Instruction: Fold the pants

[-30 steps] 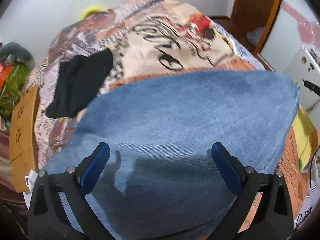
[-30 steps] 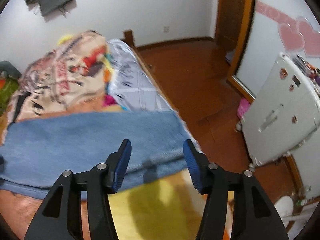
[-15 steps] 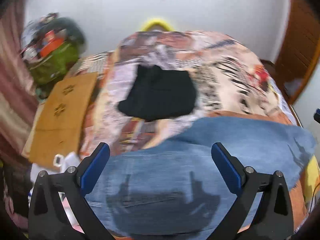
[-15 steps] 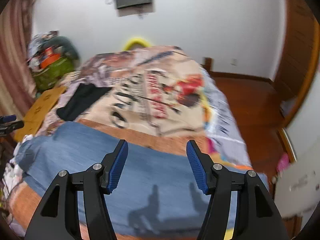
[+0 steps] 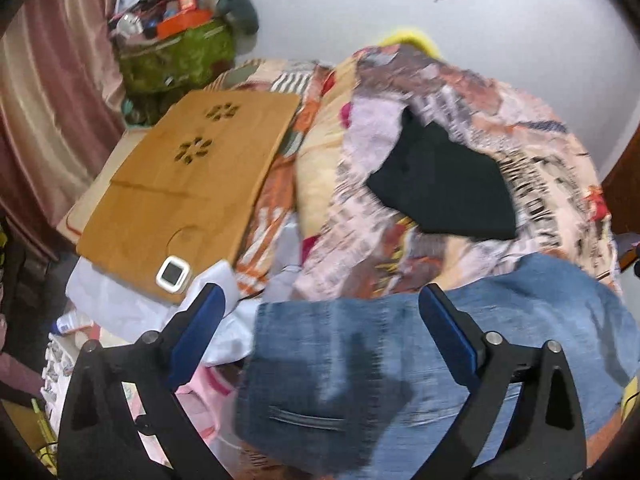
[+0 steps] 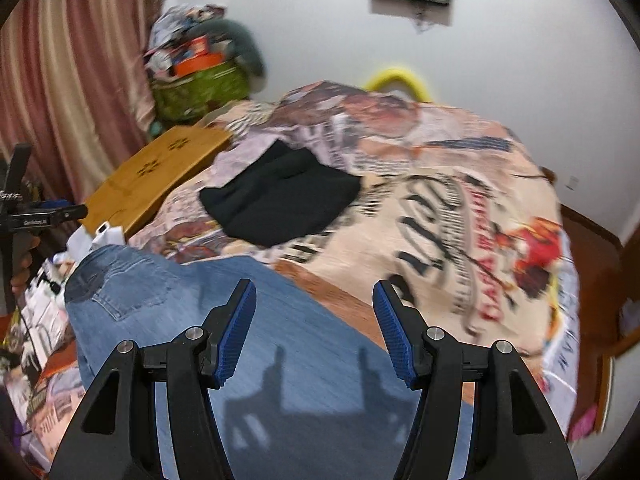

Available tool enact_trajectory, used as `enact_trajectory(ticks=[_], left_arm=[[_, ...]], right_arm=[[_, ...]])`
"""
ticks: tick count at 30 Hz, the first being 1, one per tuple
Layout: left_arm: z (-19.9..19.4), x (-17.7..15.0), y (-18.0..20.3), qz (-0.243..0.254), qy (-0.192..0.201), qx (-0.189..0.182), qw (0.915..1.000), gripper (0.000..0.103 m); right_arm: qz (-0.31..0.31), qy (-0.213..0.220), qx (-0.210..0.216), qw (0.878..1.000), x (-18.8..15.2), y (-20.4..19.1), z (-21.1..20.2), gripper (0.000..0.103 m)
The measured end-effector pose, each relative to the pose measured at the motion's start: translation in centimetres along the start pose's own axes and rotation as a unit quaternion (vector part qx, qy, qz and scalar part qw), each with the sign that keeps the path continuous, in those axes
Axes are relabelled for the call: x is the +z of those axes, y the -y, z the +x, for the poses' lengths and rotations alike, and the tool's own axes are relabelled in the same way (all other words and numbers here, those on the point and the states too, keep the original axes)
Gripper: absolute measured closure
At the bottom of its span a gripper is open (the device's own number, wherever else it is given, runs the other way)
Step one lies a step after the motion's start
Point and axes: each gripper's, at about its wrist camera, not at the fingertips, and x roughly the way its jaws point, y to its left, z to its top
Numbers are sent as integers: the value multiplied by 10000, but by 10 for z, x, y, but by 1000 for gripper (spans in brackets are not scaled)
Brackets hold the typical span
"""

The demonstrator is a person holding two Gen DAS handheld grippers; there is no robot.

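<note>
Directly below both tools, the jeans [image 6: 168, 312] are seen spread flat across the near edge of the bed [image 6: 500, 280], their long axis running left to right across both views. The waist end, with its back pocket [image 6: 120, 296], lies toward the left side, so the left gripper [image 5: 320, 336] is judged the nearer one to that end, while the right gripper [image 6: 314, 332] hangs over the leg portion. Both sets of jaws are held wide apart; nothing is gripped, and no contact with the denim can be made out, only shadows cast on it. The far leg end is not shown in either view. Beyond the jeans, a black garment [image 5: 444, 188] is seen lying apart from them on the printed bedspread [image 6: 420, 168]. To the left, a wooden lap desk [image 5: 188, 200] rests at the bed's edge. Farthest off, a green bag [image 6: 200, 88] is piled with clutter against the wall.
</note>
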Motion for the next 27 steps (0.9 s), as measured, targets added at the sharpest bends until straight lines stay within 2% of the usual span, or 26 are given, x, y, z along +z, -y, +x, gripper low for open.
enact_trajectory(ticks=[3,5,8,10,15,20,23,26,27], left_arm=[[24,-7,-16,-57,-292,55,9995,11],[43,-13,-26,-199,-575,24,9981,20],[67,-24,-30,-290,-978,-140,9947,33],[77,-30,-23,-222,-1137,-284,9929,37],[85,-37,-2,100,-1190,-495,9916,41],[101,-49,9,321,-1364,-367,9895,42],[100,-58,11,411,-1231,-273,9912,42],[97,-62,13,503,-1118,-153,9923,42],[97,-63,13,505,-1096,-138,9926,42]], right_arm=[[-108,-198,213,9995,9,-12,26,46],[-145,-339,350,9987,13,-18,43,46],[-236,-504,496,9972,18,-26,66,46],[-314,-630,564,9959,20,-31,80,46],[-393,-1026,813,9906,21,-37,116,47],[-350,-1409,942,9849,22,-39,146,59],[-333,-1733,1077,9784,19,-41,160,69],[-420,-1801,1115,9764,19,-42,162,72],[-427,-1813,1108,9762,19,-42,161,76]])
